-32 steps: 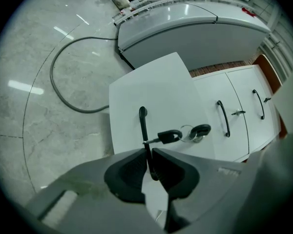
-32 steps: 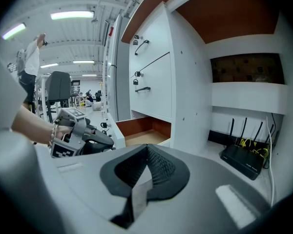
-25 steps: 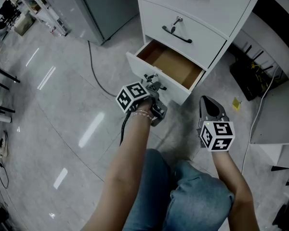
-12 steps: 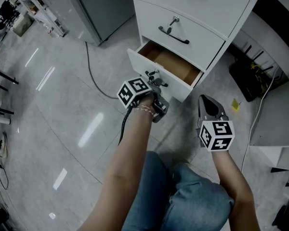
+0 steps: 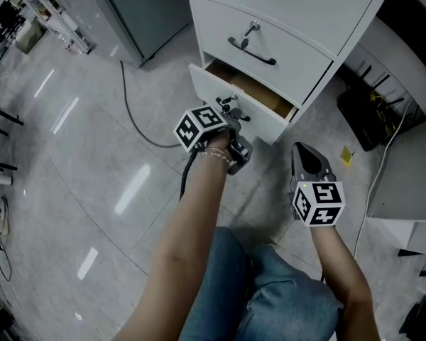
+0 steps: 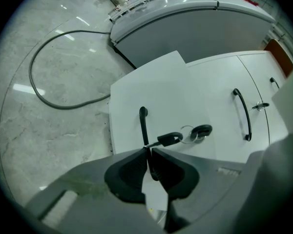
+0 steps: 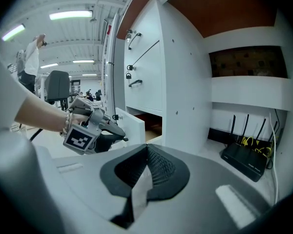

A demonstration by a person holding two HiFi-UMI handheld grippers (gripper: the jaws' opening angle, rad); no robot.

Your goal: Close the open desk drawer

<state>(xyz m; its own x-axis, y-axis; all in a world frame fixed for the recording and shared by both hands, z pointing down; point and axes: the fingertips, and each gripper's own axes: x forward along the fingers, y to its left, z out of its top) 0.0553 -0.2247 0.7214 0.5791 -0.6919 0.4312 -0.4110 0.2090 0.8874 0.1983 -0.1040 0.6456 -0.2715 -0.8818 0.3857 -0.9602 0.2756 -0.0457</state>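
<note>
**A:** Drawer (image 5: 207, 84): where does it lie?

**B:** It is the lowest one in the desk (image 5: 319, 27), pulled partly out, with its brown inside showing. Its white front faces the person.

**A:** Which hand has it?

**B:** The left gripper (image 5: 233, 112). In the left gripper view its fingers (image 6: 129, 169) are pinched shut on the near end of the black handle (image 6: 143, 123). The handle's long axis runs along the front panel, and the fingers cross it. A key (image 6: 169, 139) hangs just beside the grip.

**A:** And the other hand?

**B:** The right gripper (image 5: 303, 151) hangs well apart, off the drawer's right side, with its fingers (image 7: 158, 167) closed on nothing.

**A:** So which way does the push go?

**B:** Straight ahead along the left fingers, I'd judge, square to the front and into the desk. The grip is off-centre, so the drawer might skew.
</note>
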